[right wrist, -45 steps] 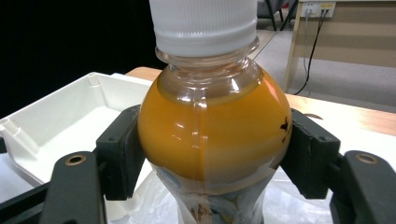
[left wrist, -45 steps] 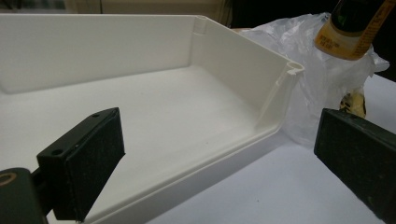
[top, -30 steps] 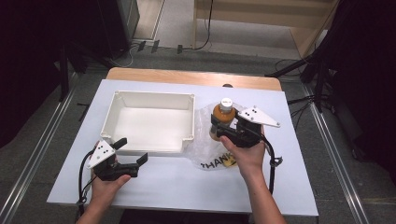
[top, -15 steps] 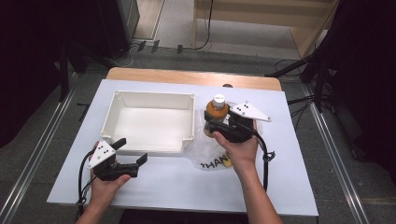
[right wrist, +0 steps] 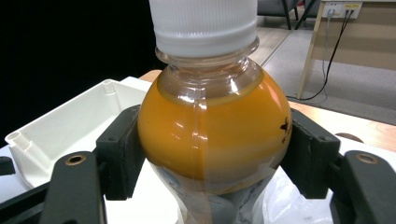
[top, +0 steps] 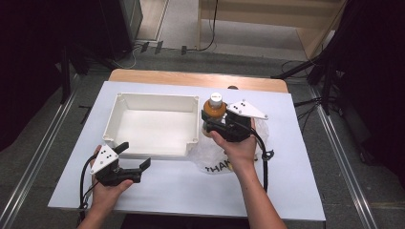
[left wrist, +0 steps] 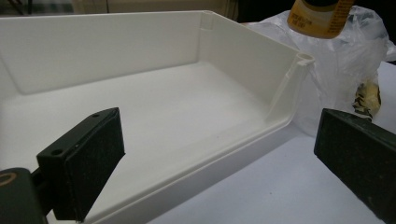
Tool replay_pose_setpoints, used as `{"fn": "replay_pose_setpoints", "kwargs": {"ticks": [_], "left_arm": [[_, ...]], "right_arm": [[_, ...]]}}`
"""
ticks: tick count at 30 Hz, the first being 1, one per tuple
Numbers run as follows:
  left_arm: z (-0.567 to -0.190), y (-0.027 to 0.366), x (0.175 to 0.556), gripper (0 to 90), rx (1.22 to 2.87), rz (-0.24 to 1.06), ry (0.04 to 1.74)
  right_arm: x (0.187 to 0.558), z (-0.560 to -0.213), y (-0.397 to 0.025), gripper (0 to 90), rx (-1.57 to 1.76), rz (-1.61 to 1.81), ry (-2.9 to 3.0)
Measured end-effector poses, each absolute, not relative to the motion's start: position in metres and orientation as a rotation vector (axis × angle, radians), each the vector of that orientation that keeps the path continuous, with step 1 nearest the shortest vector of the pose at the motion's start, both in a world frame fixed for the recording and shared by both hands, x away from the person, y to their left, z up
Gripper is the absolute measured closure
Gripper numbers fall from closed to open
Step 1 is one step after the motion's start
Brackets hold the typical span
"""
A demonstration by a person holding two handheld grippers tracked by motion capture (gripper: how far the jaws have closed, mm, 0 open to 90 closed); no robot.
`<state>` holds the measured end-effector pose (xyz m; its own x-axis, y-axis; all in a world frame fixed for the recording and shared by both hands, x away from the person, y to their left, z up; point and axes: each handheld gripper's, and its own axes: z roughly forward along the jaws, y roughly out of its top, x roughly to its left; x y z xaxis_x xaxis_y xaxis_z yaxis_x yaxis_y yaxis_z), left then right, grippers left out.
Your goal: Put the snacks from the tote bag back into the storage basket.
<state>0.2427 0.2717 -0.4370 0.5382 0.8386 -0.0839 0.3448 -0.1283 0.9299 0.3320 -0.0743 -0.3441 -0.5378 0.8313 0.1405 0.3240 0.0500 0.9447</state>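
The left tongs rest spread wide, just before the white box. The right tongs pinch the orange bottle and have lifted it off the plastic bag, closer to the box, probably its next home.

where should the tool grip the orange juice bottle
Across the round orange-filled shoulder of the clear plastic bottle with orange drink, below its white ribbed cap, coming level from the side. The bottle stands upright, and the right tool already clamps its widest bulge there.
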Motion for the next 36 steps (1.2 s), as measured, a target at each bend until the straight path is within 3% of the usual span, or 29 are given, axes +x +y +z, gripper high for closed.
{"fn": "replay_pose_setpoints", "kwargs": {"ticks": [36], "left_arm": [[-0.437, 0.277, 0.240, 1.6, 1.692, 0.557, 0.991]], "right_arm": [[0.346, -0.341, -0.034, 31.3, 1.122, 1.517, 1.944]]}}
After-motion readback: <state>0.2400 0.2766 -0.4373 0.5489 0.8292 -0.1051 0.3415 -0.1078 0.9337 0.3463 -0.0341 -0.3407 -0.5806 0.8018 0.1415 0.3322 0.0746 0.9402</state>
